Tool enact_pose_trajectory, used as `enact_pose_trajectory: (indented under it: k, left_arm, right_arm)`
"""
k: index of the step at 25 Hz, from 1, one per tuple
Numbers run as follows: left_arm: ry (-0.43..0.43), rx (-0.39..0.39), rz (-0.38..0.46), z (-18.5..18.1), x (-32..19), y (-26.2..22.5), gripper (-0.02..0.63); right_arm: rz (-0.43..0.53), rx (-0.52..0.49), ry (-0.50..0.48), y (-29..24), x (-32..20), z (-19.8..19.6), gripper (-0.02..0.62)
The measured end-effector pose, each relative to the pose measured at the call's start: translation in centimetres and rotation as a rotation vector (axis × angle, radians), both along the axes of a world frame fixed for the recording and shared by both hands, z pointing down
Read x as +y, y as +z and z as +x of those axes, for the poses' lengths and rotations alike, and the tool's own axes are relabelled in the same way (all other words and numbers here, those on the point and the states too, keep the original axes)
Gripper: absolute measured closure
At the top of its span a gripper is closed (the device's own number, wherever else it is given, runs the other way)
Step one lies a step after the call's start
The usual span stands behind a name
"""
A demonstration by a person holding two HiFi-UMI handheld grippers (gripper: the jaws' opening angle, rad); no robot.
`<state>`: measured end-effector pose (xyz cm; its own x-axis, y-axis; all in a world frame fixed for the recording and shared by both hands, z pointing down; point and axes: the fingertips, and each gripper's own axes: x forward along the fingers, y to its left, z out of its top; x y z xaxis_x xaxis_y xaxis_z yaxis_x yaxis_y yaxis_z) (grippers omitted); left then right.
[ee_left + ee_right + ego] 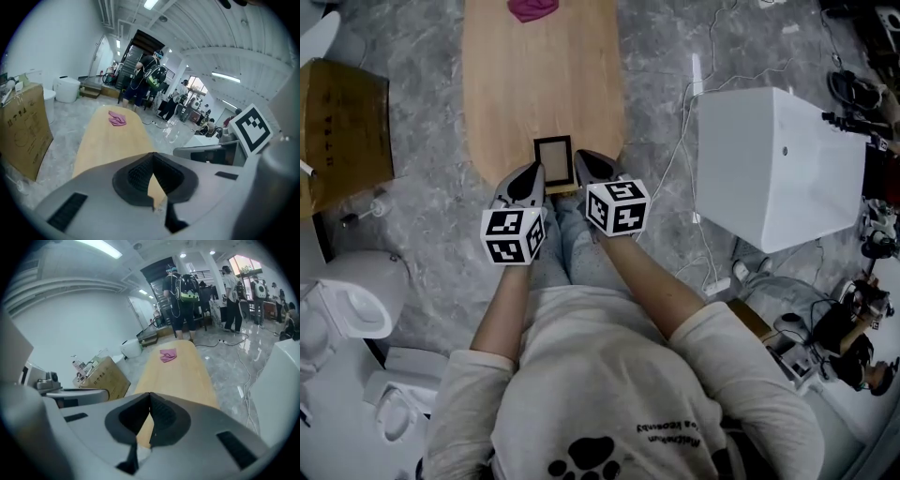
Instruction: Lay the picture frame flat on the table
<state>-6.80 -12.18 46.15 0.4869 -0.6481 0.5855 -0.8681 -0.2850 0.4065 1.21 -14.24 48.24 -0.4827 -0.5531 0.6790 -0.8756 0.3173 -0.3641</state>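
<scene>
A small dark picture frame (553, 153) with a pale middle appears to lie flat at the near end of the long wooden table (544, 75). My left gripper (533, 176) hovers just left of and below it, and its jaws meet with nothing between them (151, 158). Just right of the frame is my right gripper (584, 161), also shut and empty (149, 397). Neither gripper touches the frame. In both gripper views the jaws hide the frame and only the table top shows beyond them.
A pink cloth (532, 7) lies at the table's far end. On the floor a brown cardboard box (342, 131) stands to the left and a white box (778, 164) to the right, with cables (689, 141) between it and the table. People stand far off.
</scene>
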Motion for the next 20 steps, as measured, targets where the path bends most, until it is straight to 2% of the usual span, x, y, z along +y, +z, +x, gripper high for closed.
enact_pose_trajectory:
  k: [10,20]
  left_arm:
    - [0.017,-0.001,0.121,0.6,1.0,-8.2,0.598]
    - [-0.021,0.017,0.274,-1.5,1.6,-15.8,0.598]
  right_arm:
    - [0.16,-0.052,0.007,-9.8,1.0,1.5,0.584]
    - [0.364,-0.101,-0.05,-18.6,1.8,-0.9,0.584]
